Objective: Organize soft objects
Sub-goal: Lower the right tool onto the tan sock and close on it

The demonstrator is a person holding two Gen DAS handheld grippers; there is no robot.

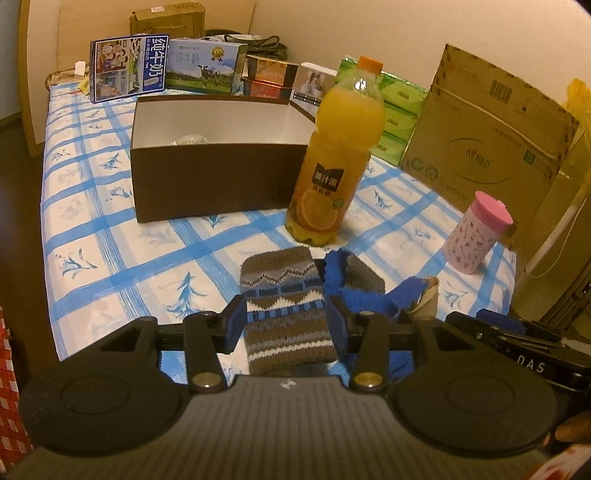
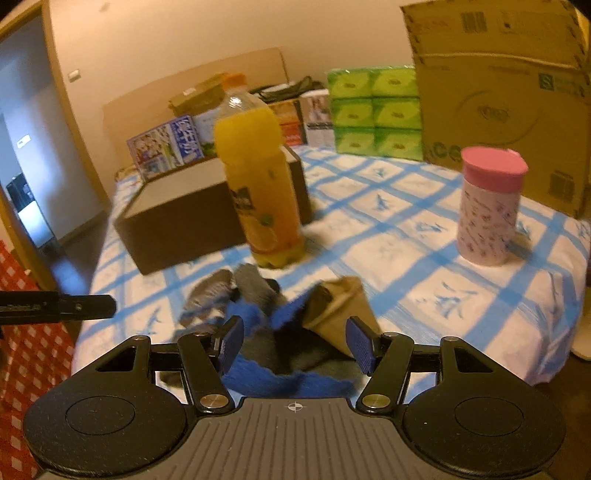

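Left gripper [image 1: 286,325] clamped mid-length on patterned knit sock [image 1: 286,306]; soft, light, likely droops; right gripper [image 2: 293,343] apart.

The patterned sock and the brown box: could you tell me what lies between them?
Only bare checked tablecloth separates the patterned sock from the brown box, per the left wrist view.

Cream walls [image 1: 369,26], dark floor [image 1: 14,192], blue-checked table [image 1: 92,229], warm light.

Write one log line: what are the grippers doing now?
left gripper: straddling patterned sock | right gripper: open over sock pile | brown box: open
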